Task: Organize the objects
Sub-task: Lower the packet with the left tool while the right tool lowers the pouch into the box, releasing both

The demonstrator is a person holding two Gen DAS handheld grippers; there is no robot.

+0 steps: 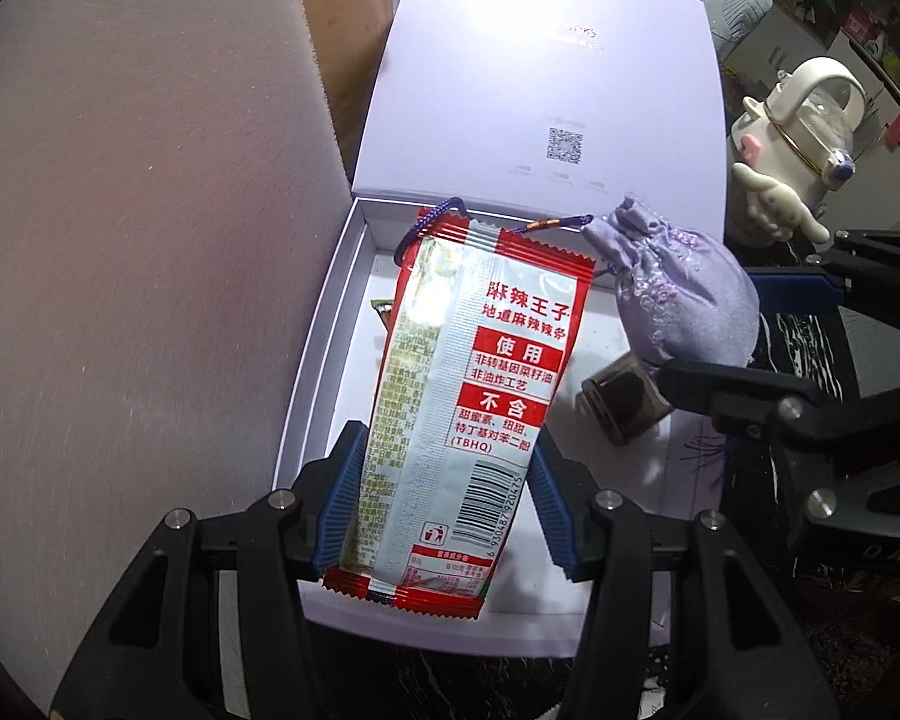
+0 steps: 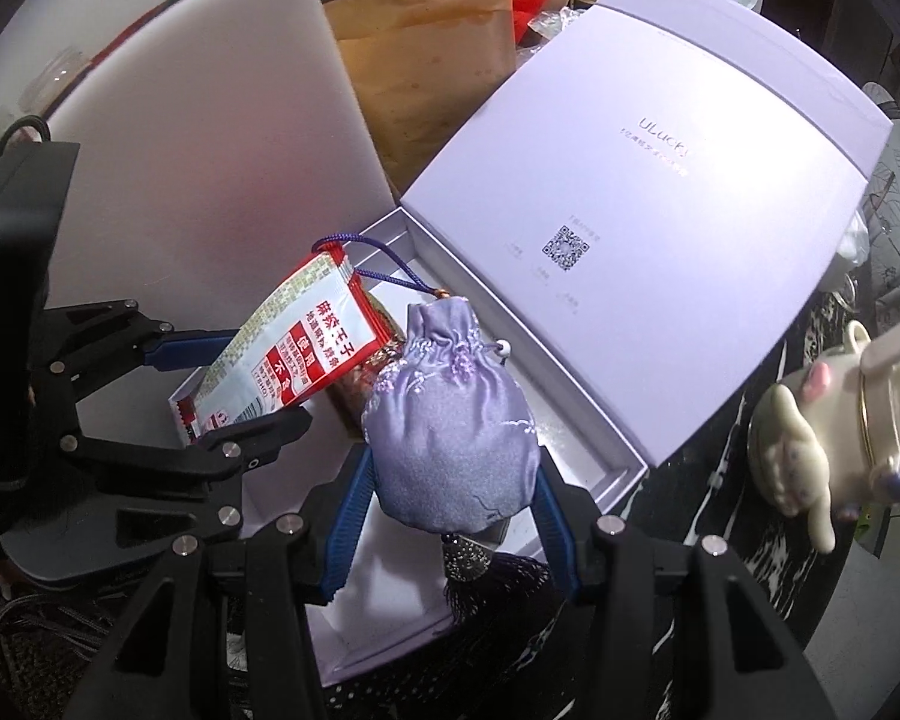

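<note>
Over the open white box (image 1: pixel 324 360), left gripper (image 1: pixel 444 510) is gripping a snack packet (image 1: pixel 468 390), right gripper (image 2: pixel 450 510) a lilac pouch (image 2: pixel 456 438); both prob. being placed. Next: lower, release w/o tangling cord.

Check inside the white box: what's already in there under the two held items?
In the white box, a clear-wrapped brownish snack shows between the red snack packet and lilac pouch. A small wrapper corner peeks out. The rest of the floor is covered.
</note>
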